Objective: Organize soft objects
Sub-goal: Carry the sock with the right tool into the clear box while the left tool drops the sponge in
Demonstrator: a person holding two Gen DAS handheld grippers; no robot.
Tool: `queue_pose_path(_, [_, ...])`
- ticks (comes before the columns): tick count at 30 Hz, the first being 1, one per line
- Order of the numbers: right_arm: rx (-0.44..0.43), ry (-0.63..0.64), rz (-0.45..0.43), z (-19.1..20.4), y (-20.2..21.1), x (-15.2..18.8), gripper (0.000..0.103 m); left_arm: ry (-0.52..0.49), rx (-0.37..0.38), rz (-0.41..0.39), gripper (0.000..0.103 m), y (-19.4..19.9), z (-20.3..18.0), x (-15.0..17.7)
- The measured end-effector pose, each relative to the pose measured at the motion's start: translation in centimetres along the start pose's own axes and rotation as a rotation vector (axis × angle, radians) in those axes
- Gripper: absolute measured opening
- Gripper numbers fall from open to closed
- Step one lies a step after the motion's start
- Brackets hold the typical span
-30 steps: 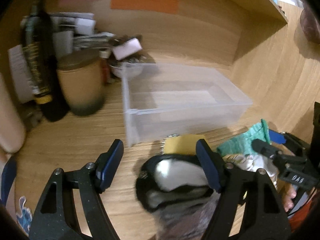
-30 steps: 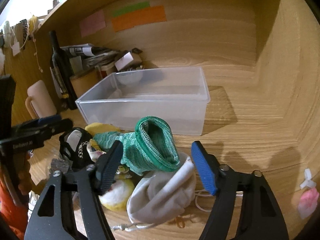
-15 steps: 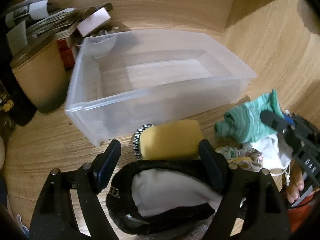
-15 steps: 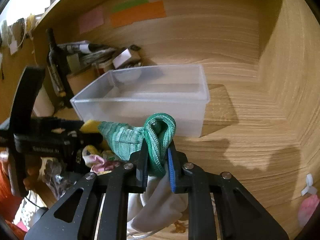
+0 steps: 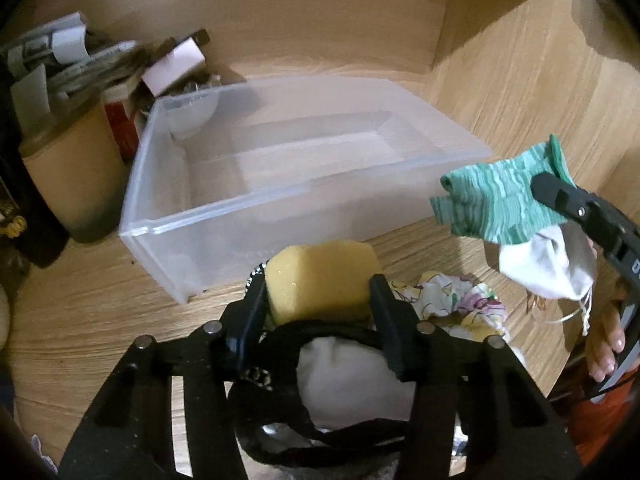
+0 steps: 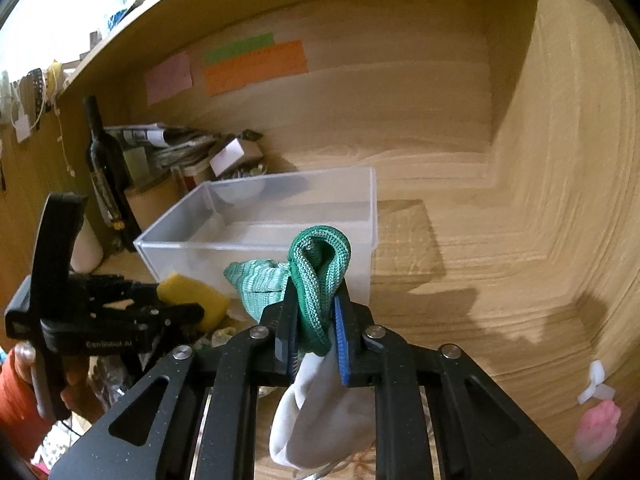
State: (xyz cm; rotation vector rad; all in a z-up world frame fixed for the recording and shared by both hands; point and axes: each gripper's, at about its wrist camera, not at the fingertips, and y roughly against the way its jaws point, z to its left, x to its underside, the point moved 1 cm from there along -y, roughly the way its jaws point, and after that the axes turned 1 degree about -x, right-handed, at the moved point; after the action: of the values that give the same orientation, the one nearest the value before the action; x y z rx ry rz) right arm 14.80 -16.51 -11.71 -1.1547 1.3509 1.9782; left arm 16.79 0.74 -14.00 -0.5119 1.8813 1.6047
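Observation:
My left gripper (image 5: 318, 308) is shut on a yellow sponge (image 5: 320, 276), just in front of the clear plastic bin (image 5: 168, 216). A black and white soft item (image 5: 336, 376) lies under its fingers. My right gripper (image 6: 314, 320) is shut on a green knitted sock (image 6: 318, 276) and holds it in the air in front of the bin (image 6: 256, 244); a white drawstring pouch (image 6: 320, 416) hangs with it. The sock (image 5: 496, 200) and pouch (image 5: 544, 264) also show at the right of the left wrist view. The bin is empty.
A floral cloth (image 5: 460, 308) lies on the wooden desk beside the sponge. A tan canister (image 5: 68, 176), a dark bottle (image 6: 106, 172), papers and small boxes crowd the back left corner. A pink and white object (image 6: 596, 420) lies at the right.
My left gripper closed on the yellow sponge. My right gripper closed on the green sock and lifted it, with the white pouch, off the pile.

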Motion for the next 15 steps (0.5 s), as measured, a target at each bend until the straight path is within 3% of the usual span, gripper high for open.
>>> queue_pose_path(9, [-0.009, -0.004, -0.072, 0.1, 1.4, -1.5, 0.014, -0.019, -0.009, -0.145, 0.050, 5.2, -0.5, -0.9])
queue_pose_path(15, [-0.046, -0.002, -0.103, 0.7, 1.5, -2.8, 0.014, 0.020, -0.001, -0.215, 0.050, 7.0, 0.4, -2.3])
